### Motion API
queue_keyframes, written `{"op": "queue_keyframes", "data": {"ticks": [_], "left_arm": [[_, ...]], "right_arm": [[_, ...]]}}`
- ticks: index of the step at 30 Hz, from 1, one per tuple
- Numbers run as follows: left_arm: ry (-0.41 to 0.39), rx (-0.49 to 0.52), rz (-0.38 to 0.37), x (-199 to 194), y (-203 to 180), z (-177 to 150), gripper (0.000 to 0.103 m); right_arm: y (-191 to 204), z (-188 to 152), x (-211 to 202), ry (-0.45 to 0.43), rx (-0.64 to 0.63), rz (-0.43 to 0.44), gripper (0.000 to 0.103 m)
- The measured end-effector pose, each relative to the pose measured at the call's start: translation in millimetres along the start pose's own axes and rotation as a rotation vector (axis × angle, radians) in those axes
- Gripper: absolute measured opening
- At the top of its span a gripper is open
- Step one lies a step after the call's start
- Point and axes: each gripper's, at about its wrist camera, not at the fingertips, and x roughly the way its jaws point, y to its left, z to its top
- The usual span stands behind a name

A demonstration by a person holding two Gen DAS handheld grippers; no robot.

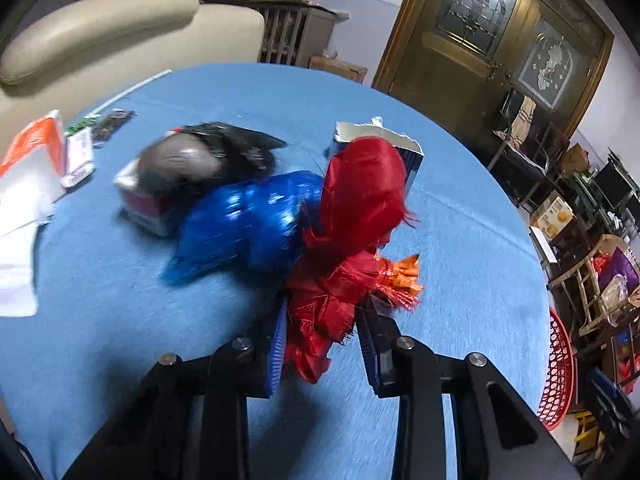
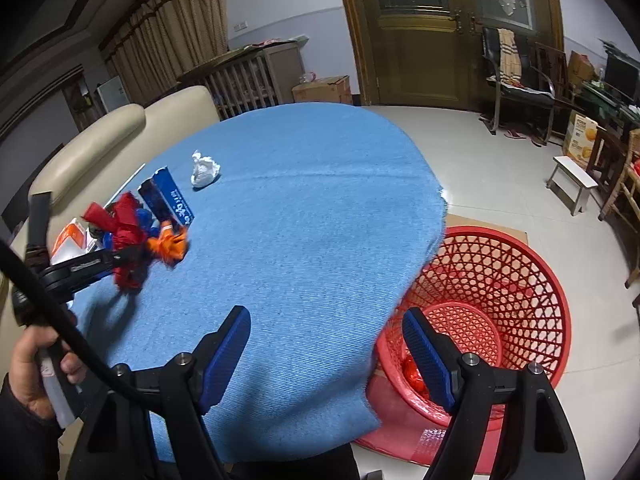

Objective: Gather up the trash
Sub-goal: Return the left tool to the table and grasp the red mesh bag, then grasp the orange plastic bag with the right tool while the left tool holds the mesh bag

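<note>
1. Trash lies scattered on a round table under a blue cloth [image 2: 304, 208]; most of it sits ahead of the left gripper's fingers, well off to the left of the right gripper's fingers.
2. Red basket [image 2: 492, 280] of open lattice stands on the floor beside the table edge, just ahead of and below the right finger of the right gripper. At its bottom lies something shiny and red [image 2: 414, 374]; what it is cannot be told.
3. Red fabric bundle [image 1: 344, 256], frayed at the edges, is pinched between the pads of the left gripper [image 1: 320, 344]. It rises ahead of the fingers, with an orange scrap [image 1: 404, 276] on its right side.
4. Blue shiny wrapper [image 1: 248, 224] lies just ahead and left of the left gripper's fingers, touching the red bundle.
5. Torn blue carton [image 1: 404, 152] stands beyond the bundle, its top ripped open; its inside is hidden.
6. Small box [image 1: 148, 204] farther left carries a dark, blurred lump; more packets and white paper [image 1: 20, 216] lie at the far left.
7. Right gripper [image 2: 326, 354] has its blue pads spread wide with nothing between them, one over the cloth, one over the basket.
8. Crumpled white tissue [image 2: 205, 169] rests alone on the cloth, far ahead and left of the right fingers.
9. Person's hand [image 2: 36, 376] grasps the left gripper's handle.
</note>
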Motion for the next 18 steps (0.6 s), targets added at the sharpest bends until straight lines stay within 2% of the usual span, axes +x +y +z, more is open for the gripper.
{"op": "queue_keyframes", "data": {"ticks": [8, 16, 18], "left_arm": [[0.016, 0.008, 0.065, -32, 22, -29, 0.035], [0.032, -0.015, 0.095, -44, 38, -41, 0.035], [0.033, -0.021, 0.100, -47, 42, -41, 0.035]], "right_arm": [[47, 13, 32, 0.040, -0.108, 0.099, 0.081], [131, 38, 86, 0.084, -0.281, 0.244, 0.081], [147, 44, 99, 0.086, -0.312, 0.252, 0.081]]}}
